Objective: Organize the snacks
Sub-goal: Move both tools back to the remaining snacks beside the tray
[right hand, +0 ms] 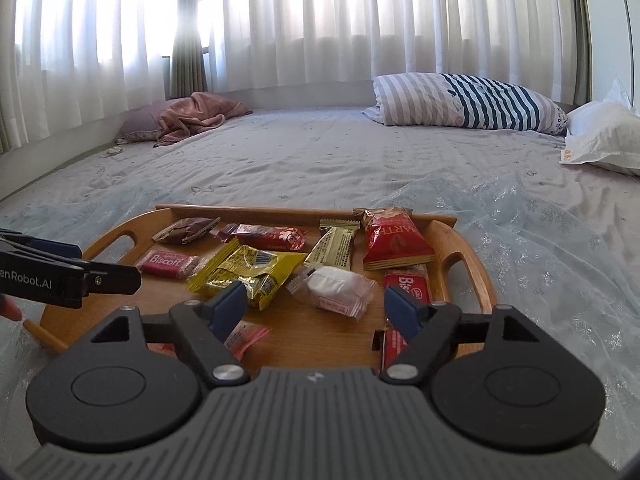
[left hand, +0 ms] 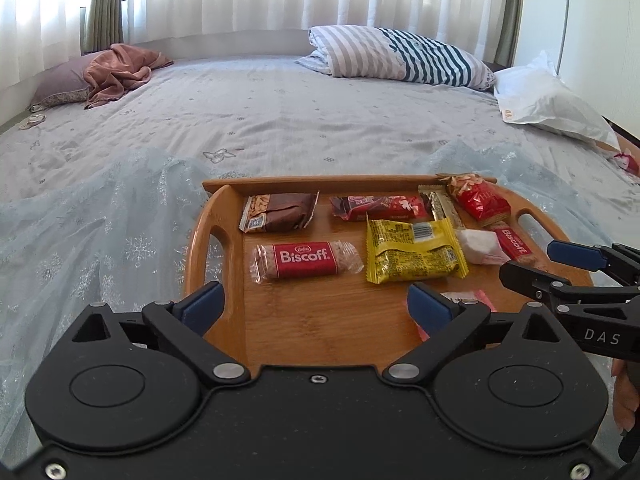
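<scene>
Bed (left hand: 280, 120) stretched away behind the wooden tray (left hand: 280, 332), snacks all on it; left gripper (left hand: 316, 304) and right gripper (right hand: 314, 306) hung released, empty. Looked like a between-picks pause: Biscoff pack (left hand: 306, 260) just ahead of the left jaws, white sachet (right hand: 334, 290) ahead of the right, wanting a short reach and squeeze

Both wrist views look forward, slightly down, close over the tray (left hand: 236, 184); left camera sits leftward.
</scene>
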`<state>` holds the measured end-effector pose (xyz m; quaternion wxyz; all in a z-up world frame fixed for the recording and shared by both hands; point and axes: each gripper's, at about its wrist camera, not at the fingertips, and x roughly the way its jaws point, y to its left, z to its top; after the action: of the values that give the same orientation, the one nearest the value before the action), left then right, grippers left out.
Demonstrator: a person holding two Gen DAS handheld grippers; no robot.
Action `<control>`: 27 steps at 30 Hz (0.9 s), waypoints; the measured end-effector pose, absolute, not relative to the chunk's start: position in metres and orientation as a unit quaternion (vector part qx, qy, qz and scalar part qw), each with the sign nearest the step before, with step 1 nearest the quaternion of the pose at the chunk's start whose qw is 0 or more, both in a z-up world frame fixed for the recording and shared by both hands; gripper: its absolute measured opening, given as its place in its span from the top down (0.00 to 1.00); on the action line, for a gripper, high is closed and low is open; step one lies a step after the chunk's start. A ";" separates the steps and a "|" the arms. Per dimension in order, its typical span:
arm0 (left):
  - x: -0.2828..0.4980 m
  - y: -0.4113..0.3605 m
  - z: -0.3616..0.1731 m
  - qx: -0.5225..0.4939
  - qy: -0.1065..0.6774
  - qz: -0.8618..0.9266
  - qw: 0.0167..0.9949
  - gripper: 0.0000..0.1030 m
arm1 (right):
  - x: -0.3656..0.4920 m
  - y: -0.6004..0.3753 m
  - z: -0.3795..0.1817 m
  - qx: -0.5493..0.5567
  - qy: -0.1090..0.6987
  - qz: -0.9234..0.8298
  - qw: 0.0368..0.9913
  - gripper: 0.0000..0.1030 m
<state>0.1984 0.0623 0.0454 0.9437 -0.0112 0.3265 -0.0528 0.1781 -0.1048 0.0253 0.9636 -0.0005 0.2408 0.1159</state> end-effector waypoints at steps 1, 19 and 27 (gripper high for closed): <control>0.193 0.061 0.046 -0.010 0.325 -0.053 0.944 0.05 | 0.174 -0.104 0.025 -0.003 0.240 0.117 0.964 0.16; 0.113 0.046 0.044 -0.022 0.337 -0.096 0.936 0.04 | 0.103 -0.112 0.021 -0.036 0.217 0.146 0.964 0.12; 0.097 0.038 0.037 -0.040 0.366 -0.128 0.921 0.21 | 0.083 -0.112 0.010 -0.054 0.219 0.154 0.962 0.11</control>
<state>0.0974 0.0382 0.0365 0.9208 -0.0397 0.3664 -0.1277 0.0834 -0.1118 0.0104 0.9619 -0.0538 0.2193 0.1540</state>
